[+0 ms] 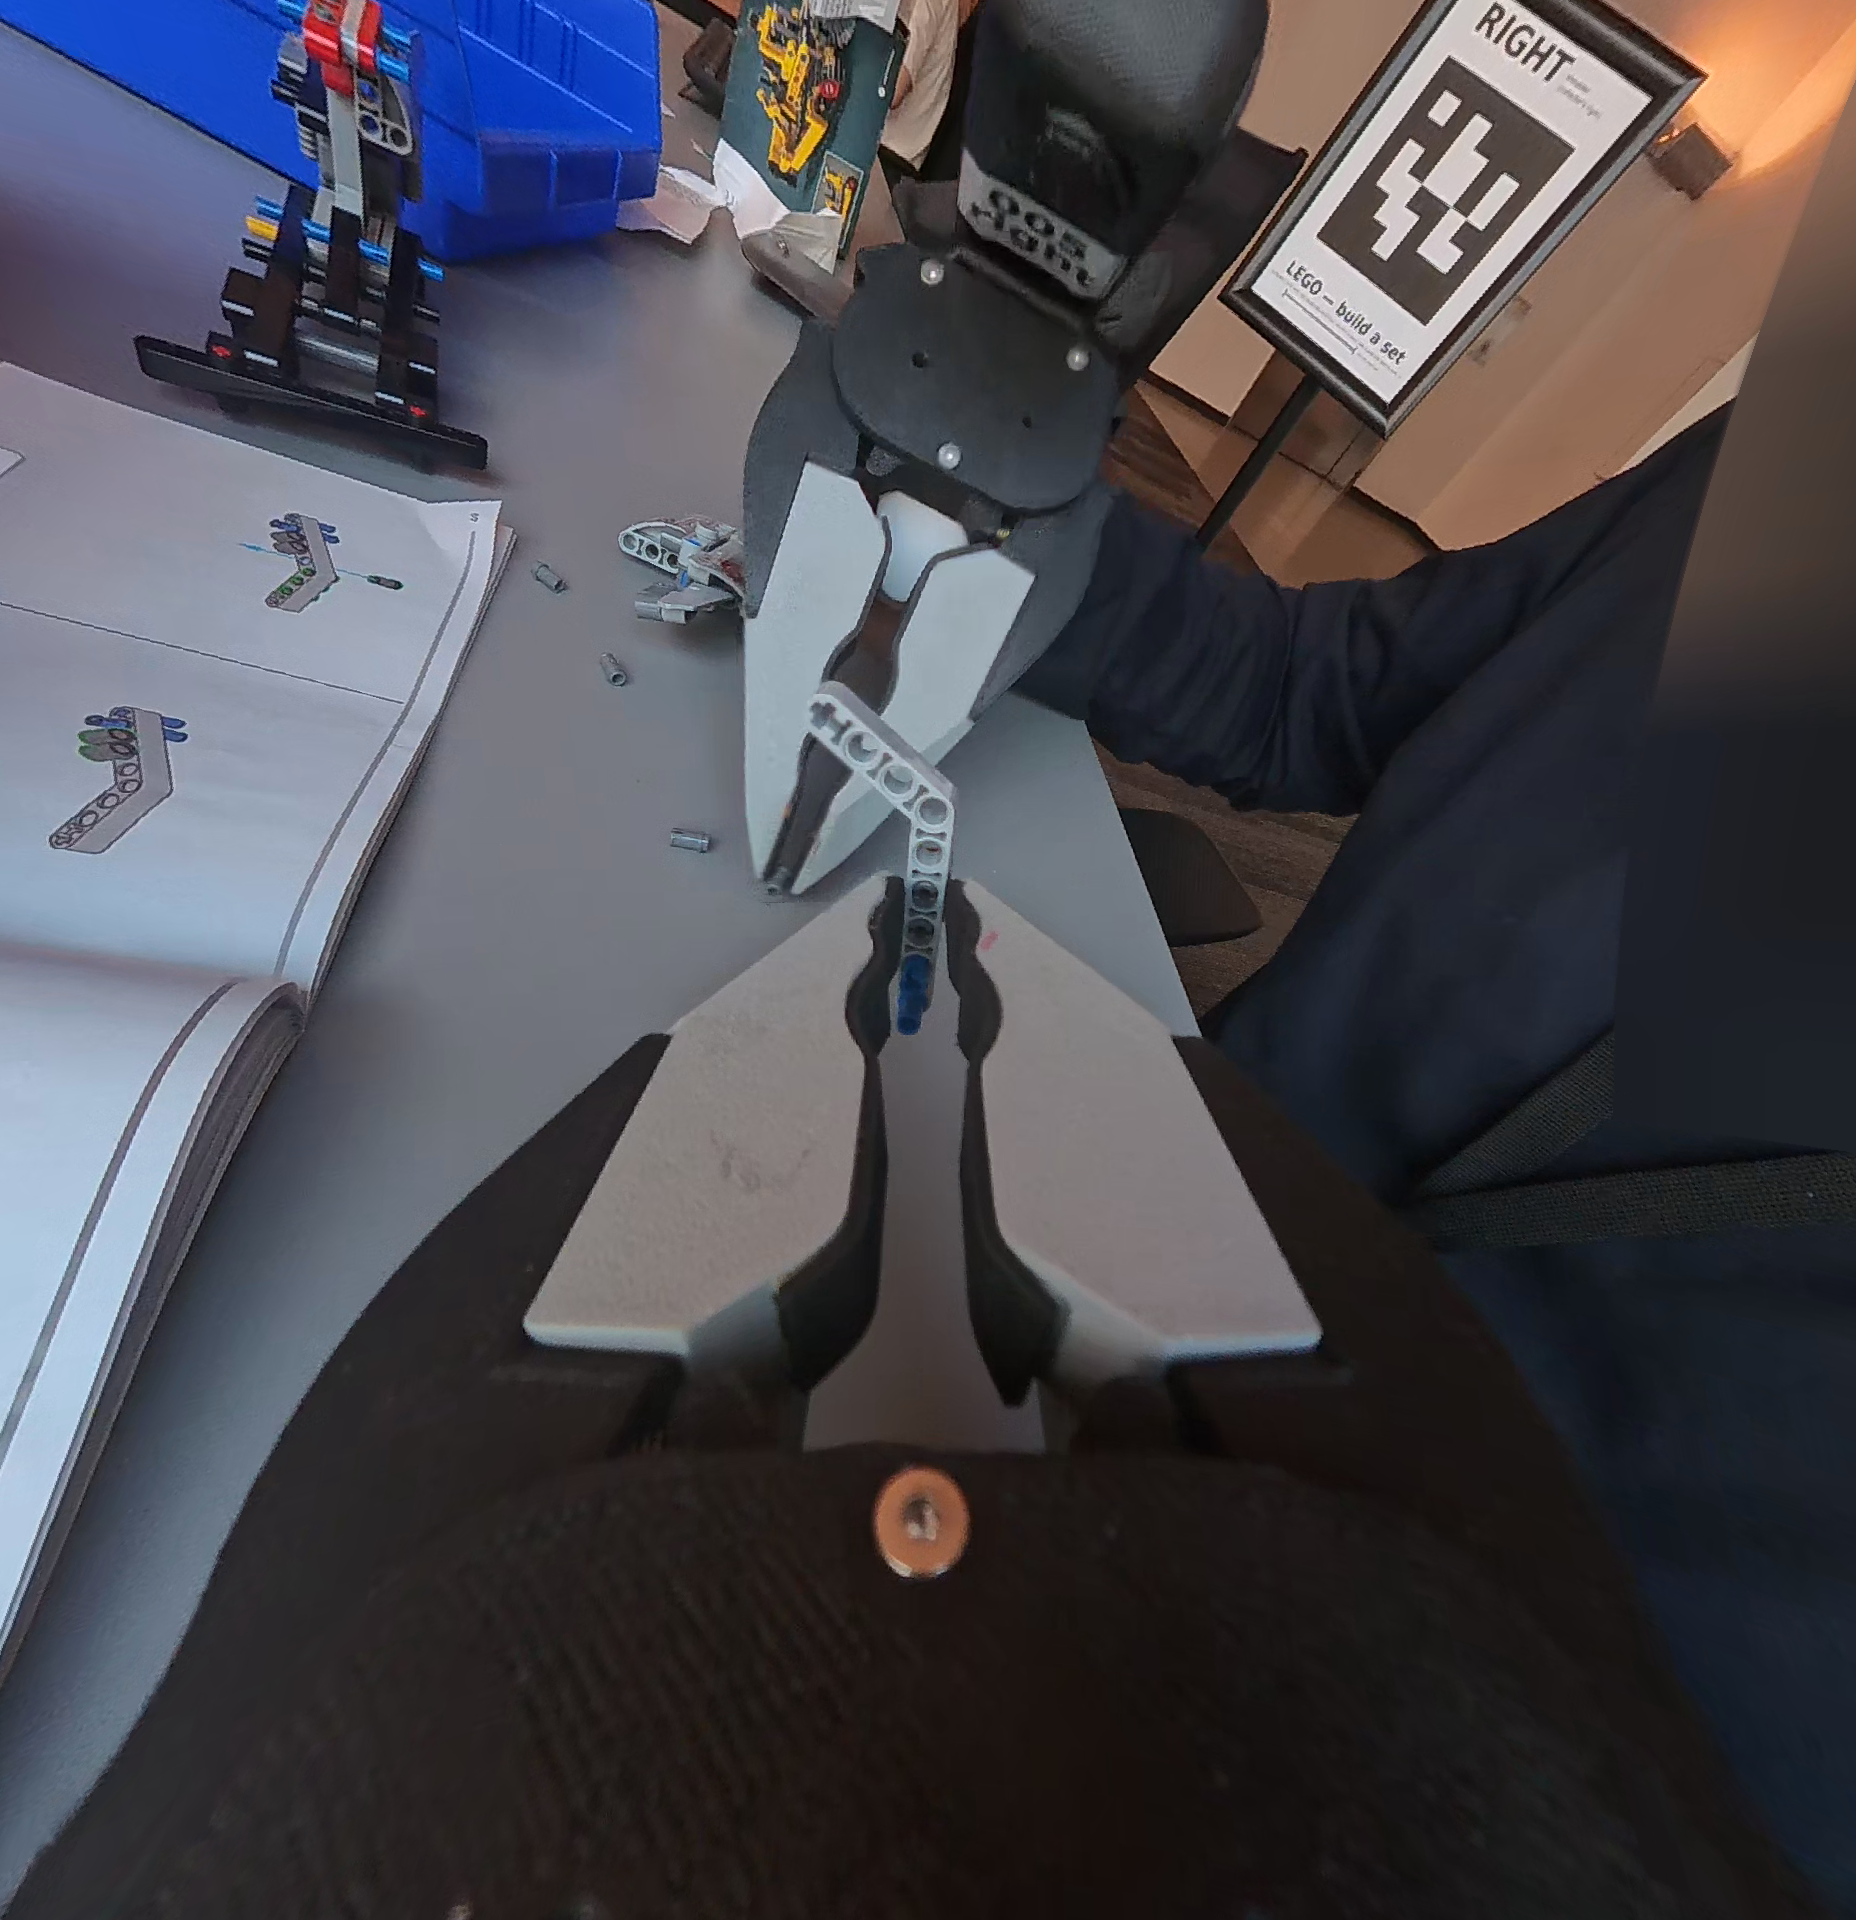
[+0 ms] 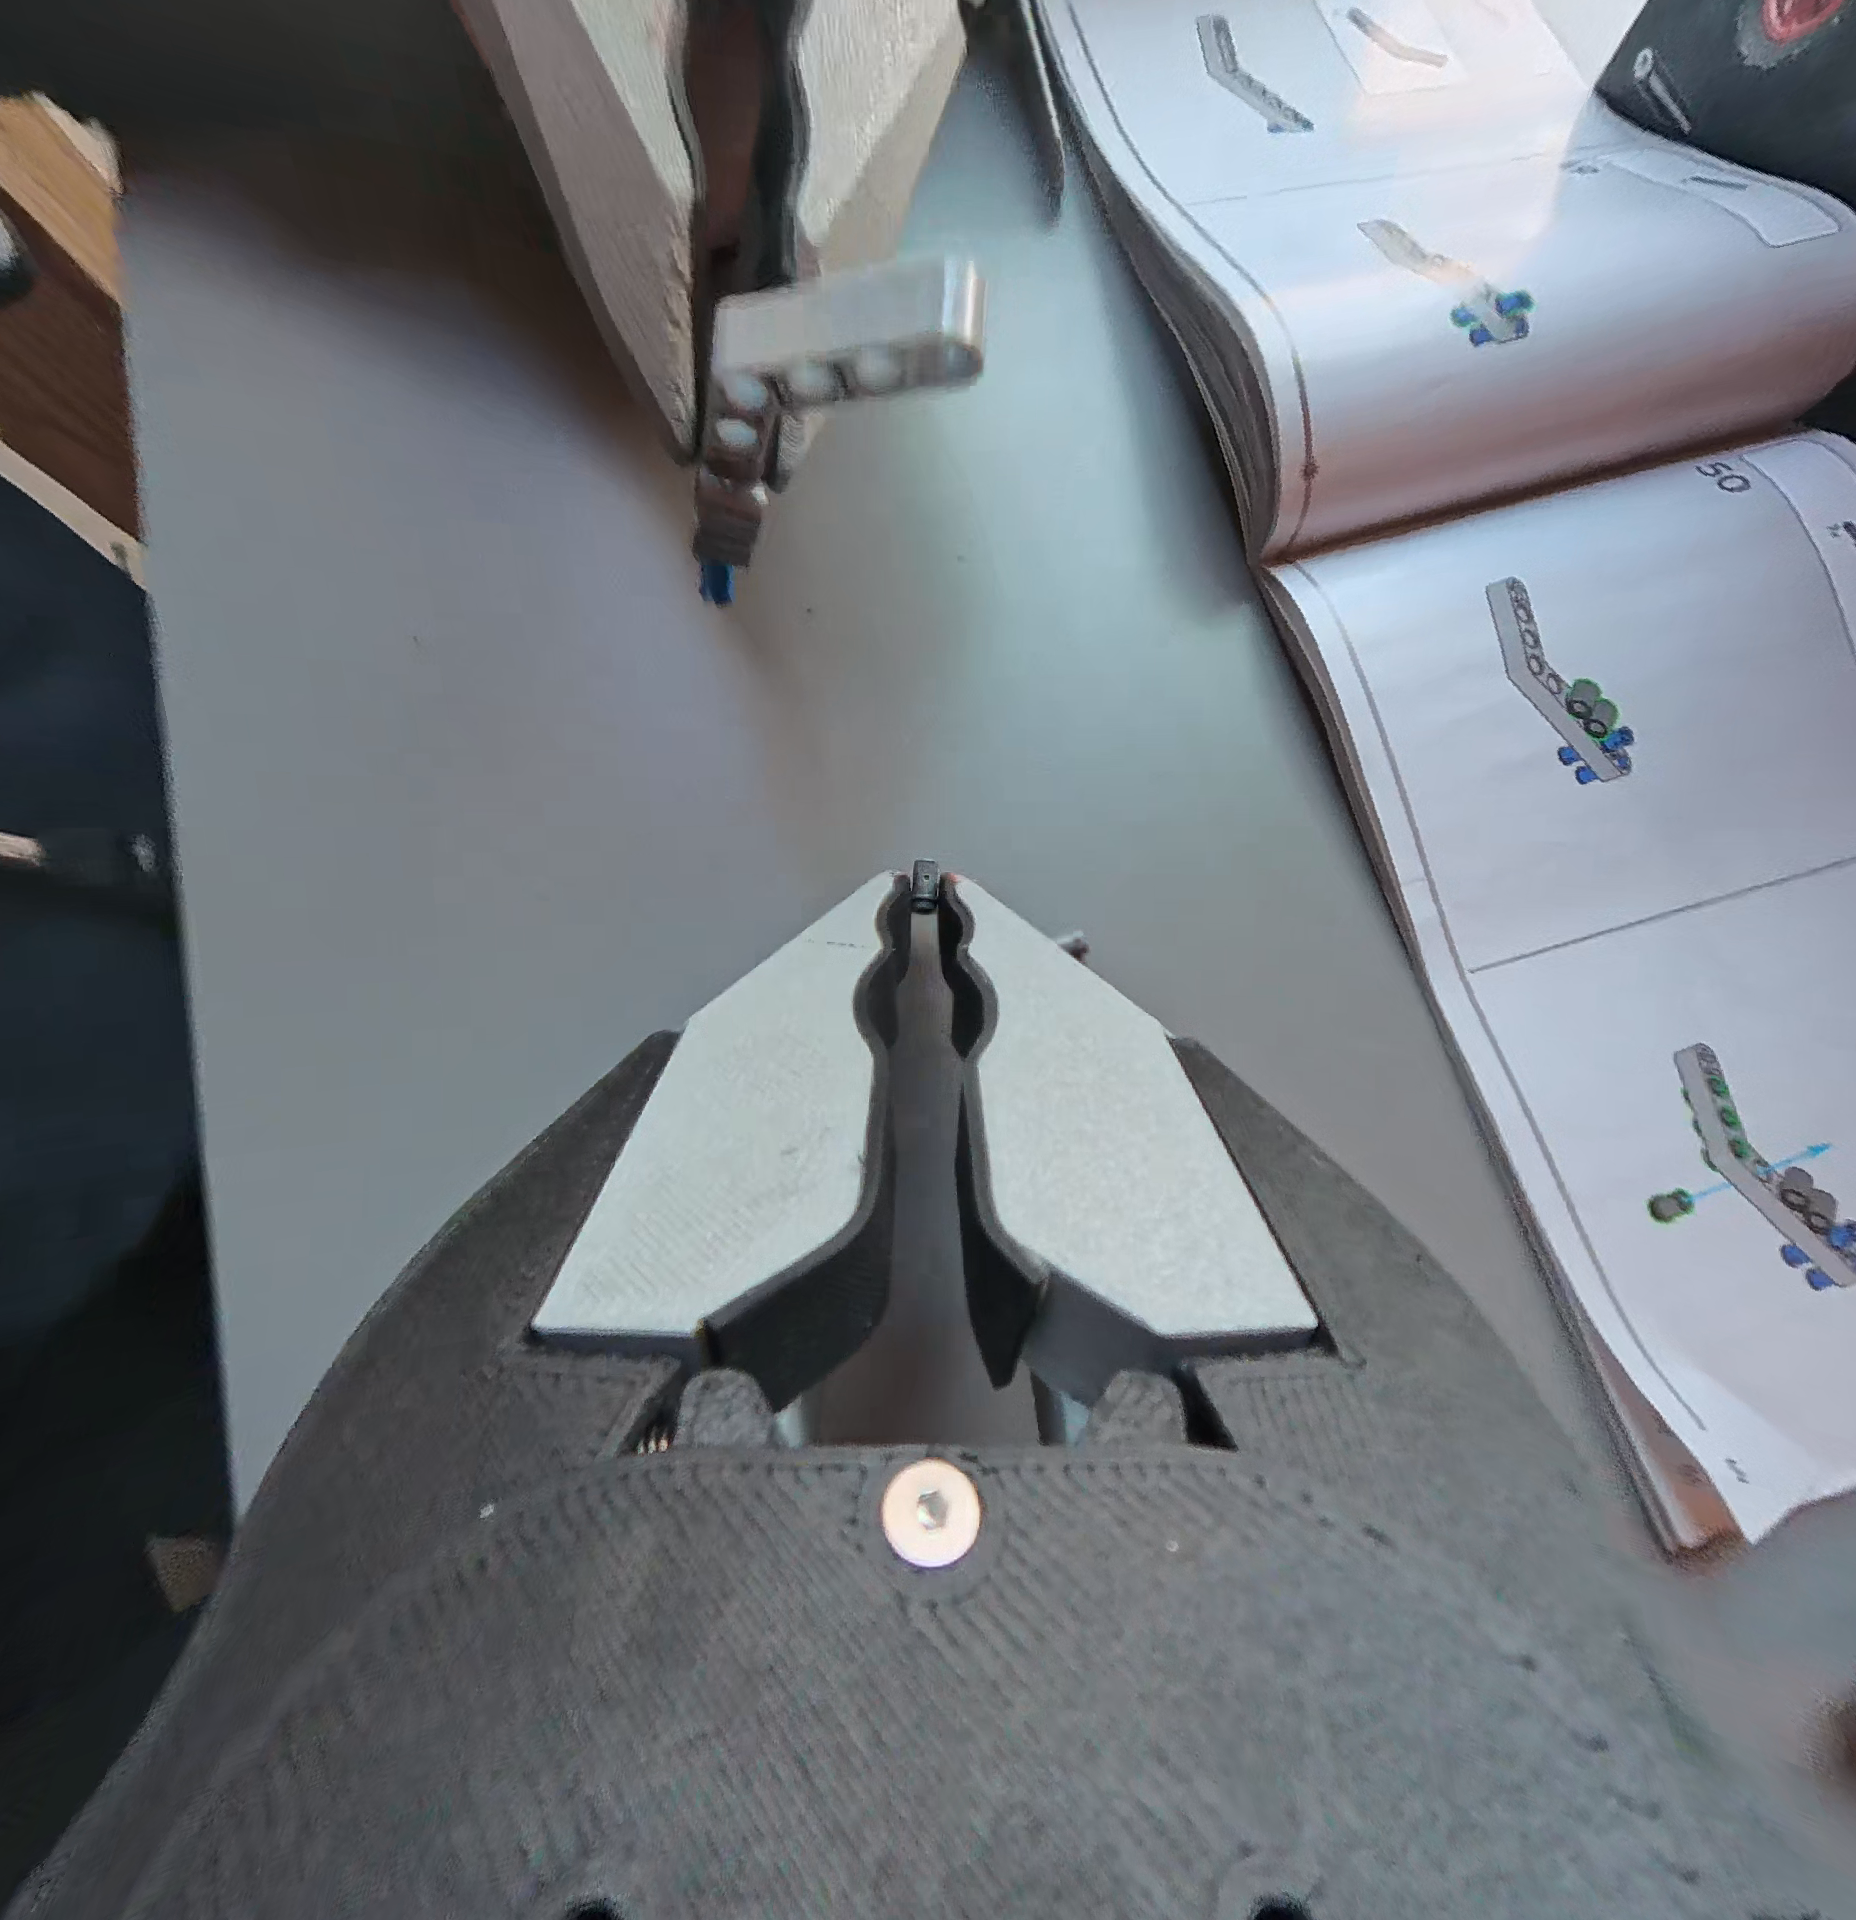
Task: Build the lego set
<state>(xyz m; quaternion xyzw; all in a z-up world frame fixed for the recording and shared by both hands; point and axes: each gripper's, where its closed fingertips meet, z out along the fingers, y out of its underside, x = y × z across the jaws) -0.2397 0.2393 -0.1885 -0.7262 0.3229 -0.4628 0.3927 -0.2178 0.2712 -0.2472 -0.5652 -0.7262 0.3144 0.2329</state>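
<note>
My left gripper (image 1: 922,896) is shut on a light grey angled beam (image 1: 908,800) with holes and a blue pin (image 1: 911,997) in its lower end, held above the grey table (image 1: 550,935). The beam also shows in the right wrist view (image 2: 851,353), blurred, between the left gripper's fingers. My right gripper (image 2: 924,883) is shut on a small black pin (image 2: 924,885) at its tips. In the left wrist view the right gripper (image 1: 784,883) points down at the table, just left of the beam, with the pin (image 1: 782,878) at its tip.
An open instruction booklet (image 1: 176,675) lies at the left and shows in the right wrist view (image 2: 1589,727). A partly built black, red and blue model (image 1: 332,260) stands at the back, by a blue bin (image 1: 508,114). Small grey connectors (image 1: 688,840) and a grey sub-assembly (image 1: 685,566) lie loose. About 7 centimeters separates my left fingertips from my right.
</note>
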